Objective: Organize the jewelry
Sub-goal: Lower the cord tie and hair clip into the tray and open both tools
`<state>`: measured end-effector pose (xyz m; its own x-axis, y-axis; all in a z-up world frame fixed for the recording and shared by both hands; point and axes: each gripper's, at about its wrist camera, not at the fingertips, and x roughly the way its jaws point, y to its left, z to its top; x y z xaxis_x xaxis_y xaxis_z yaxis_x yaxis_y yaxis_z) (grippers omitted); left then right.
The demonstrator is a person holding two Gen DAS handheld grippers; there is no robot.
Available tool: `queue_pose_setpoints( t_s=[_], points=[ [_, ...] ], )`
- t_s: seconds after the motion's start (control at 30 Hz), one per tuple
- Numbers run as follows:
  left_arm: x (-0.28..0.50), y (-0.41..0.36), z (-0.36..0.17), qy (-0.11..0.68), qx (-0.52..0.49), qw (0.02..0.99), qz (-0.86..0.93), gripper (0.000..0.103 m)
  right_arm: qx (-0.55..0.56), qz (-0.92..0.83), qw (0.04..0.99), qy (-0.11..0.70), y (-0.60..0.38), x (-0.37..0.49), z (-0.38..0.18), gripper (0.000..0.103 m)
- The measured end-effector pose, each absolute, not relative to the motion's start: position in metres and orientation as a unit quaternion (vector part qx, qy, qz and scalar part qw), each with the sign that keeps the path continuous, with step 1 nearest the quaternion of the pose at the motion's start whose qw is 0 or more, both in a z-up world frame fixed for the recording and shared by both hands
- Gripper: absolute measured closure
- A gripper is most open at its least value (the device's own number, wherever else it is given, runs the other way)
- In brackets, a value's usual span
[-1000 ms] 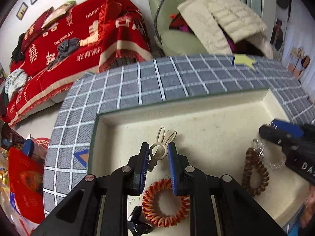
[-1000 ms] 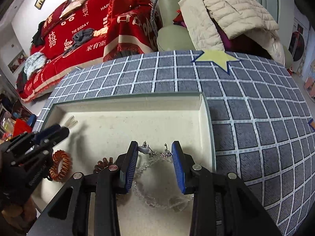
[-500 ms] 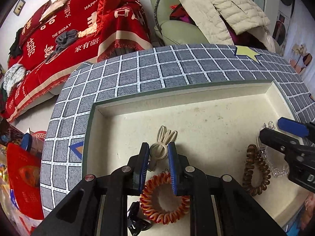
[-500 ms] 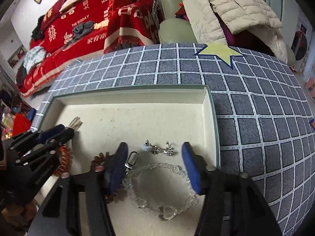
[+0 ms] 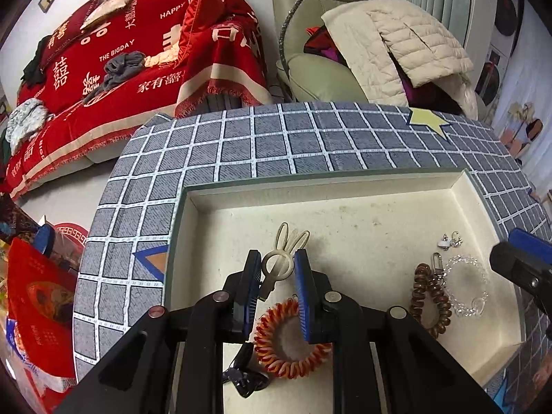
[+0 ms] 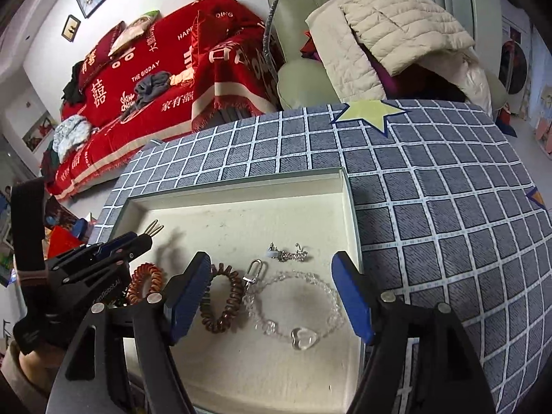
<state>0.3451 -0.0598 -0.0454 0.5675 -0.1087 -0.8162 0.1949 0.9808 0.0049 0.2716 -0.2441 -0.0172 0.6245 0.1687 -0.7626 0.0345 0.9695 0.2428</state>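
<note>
A cream-lined tray [image 5: 345,181] [image 6: 241,198] lies on the grey checked table. My left gripper [image 5: 274,269] is shut on a beige rabbit-ear hair clip [image 5: 283,257], above a red-orange coil band [image 5: 286,341]. My right gripper [image 6: 272,269] is open and empty, above a clear bead bracelet with a heart charm [image 6: 296,307] [image 5: 465,286]. A brown coil band [image 6: 220,300] [image 5: 429,300] lies left of the bracelet. Silver earrings [image 6: 288,253] [image 5: 450,239] lie beyond it.
A black clip [image 5: 245,377] lies under my left gripper. A yellow star patch [image 6: 369,112] marks the table's far side. Beyond the table are a red-covered sofa [image 5: 138,62] and a green armchair [image 5: 310,55] with a quilted jacket.
My right gripper has opened wide and pulled back, leaving the bracelet and earrings lying in the tray. My left gripper has stayed shut on the rabbit-ear clip and drawn back slightly.
</note>
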Motion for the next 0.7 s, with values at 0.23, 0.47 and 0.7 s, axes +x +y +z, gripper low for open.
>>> queue_pose_setpoints(
  t_s=[0.23, 0.47, 0.7],
  points=[
    [0.349, -0.062, -0.046, 0.463, 0.052, 0.880, -0.089, 0.062, 0.117, 0.038, 0.897, 0.424, -0.244, 0.257, -0.010, 0.027],
    [0.355, -0.073, -0.063, 0.485, 0.072, 0.867, -0.090, 0.062, 0.119, 0.038, 0.895, 0.429, -0.248, 0.250, -0.010, 0.027],
    [0.355, -0.067, -0.064, 0.490, 0.049, 0.867, -0.083, 0.000, 0.124, 0.037, 0.895, 0.427, -0.251, 0.246, -0.010, 0.027]
  ],
)
